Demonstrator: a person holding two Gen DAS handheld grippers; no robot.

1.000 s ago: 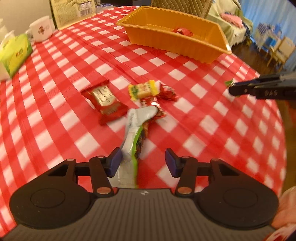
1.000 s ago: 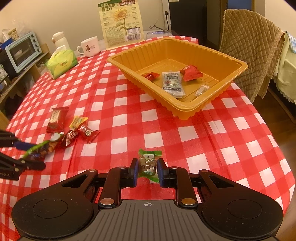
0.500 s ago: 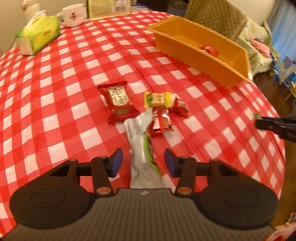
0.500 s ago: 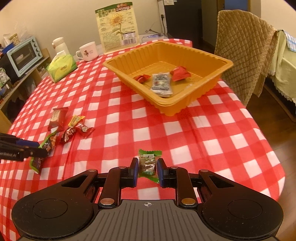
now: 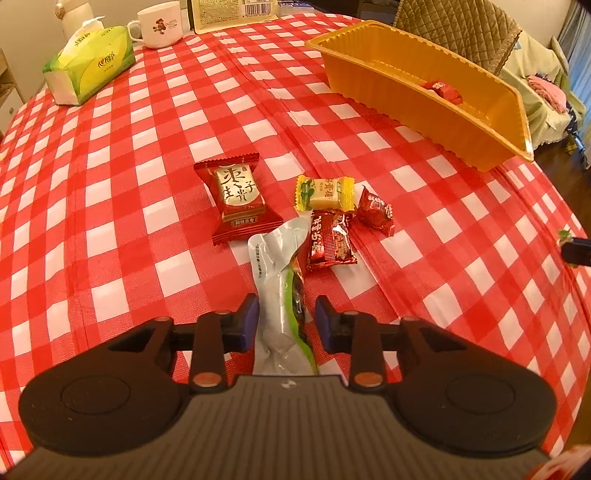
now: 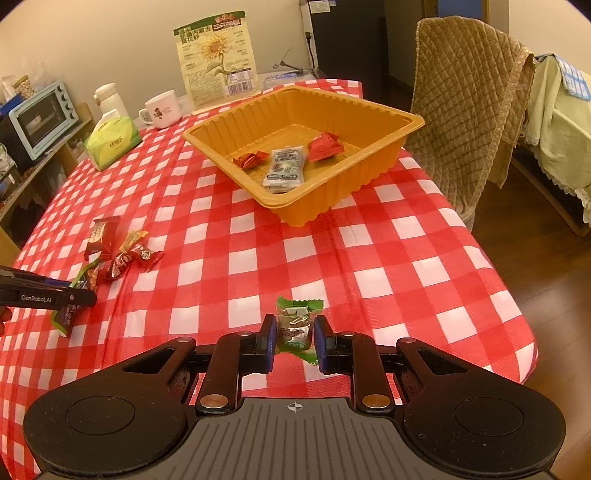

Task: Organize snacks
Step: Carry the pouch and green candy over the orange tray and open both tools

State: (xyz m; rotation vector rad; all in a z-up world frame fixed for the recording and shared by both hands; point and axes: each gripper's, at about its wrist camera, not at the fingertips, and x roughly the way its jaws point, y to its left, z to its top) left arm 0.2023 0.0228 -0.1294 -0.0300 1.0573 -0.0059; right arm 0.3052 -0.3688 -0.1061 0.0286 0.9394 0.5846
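Observation:
My right gripper (image 6: 294, 338) is shut on a green-edged candy (image 6: 296, 325), held above the table's near edge. The orange tray (image 6: 373, 173) stands beyond it and holds three wrapped snacks. My left gripper (image 5: 286, 321) is open, its fingers either side of a long silver and green packet (image 5: 279, 291) that lies between them. Beyond it lie a red square packet (image 5: 238, 197), a yellow candy (image 5: 325, 192), a dark red bar (image 5: 328, 242) and a small red candy (image 5: 376, 216). The left gripper also shows in the right wrist view (image 6: 79, 297), over that pile.
A green tissue pack (image 5: 90, 68), a white mug (image 5: 160, 24) and a sunflower seed bag (image 6: 218, 59) stand at the table's far end. A padded chair (image 6: 469, 99) is behind the tray. A toaster oven (image 6: 40, 118) sits on a shelf at left.
The left gripper has swung and drawn back, so the snack pile and silver packet sit more centred between its fingers. The right gripper has pulled back from the tray with the green candy.

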